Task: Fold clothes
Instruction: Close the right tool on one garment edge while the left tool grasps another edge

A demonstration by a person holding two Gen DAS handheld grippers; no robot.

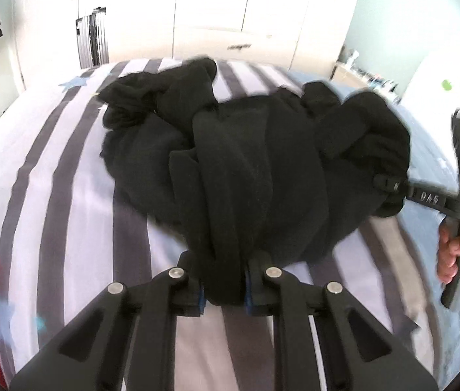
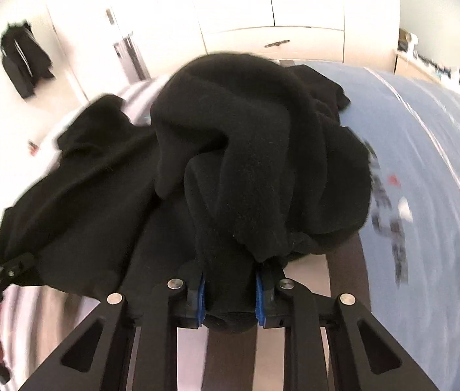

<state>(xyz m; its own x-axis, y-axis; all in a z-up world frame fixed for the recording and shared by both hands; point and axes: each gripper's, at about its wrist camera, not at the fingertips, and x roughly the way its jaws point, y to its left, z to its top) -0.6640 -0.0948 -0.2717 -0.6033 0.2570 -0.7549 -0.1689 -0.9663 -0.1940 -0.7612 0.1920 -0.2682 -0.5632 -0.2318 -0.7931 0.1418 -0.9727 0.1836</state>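
Crumpled black fleece garment (image 1: 249, 163) lies bunched on the grey-and-white striped bedcover (image 1: 67, 195). Left gripper (image 1: 224, 288) clamps its six o'clock edge; right gripper (image 2: 229, 296) pinches another fold at three o'clock.

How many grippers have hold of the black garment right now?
2: left gripper clamps its near edge; right gripper clamps its other side, on the striped bed.
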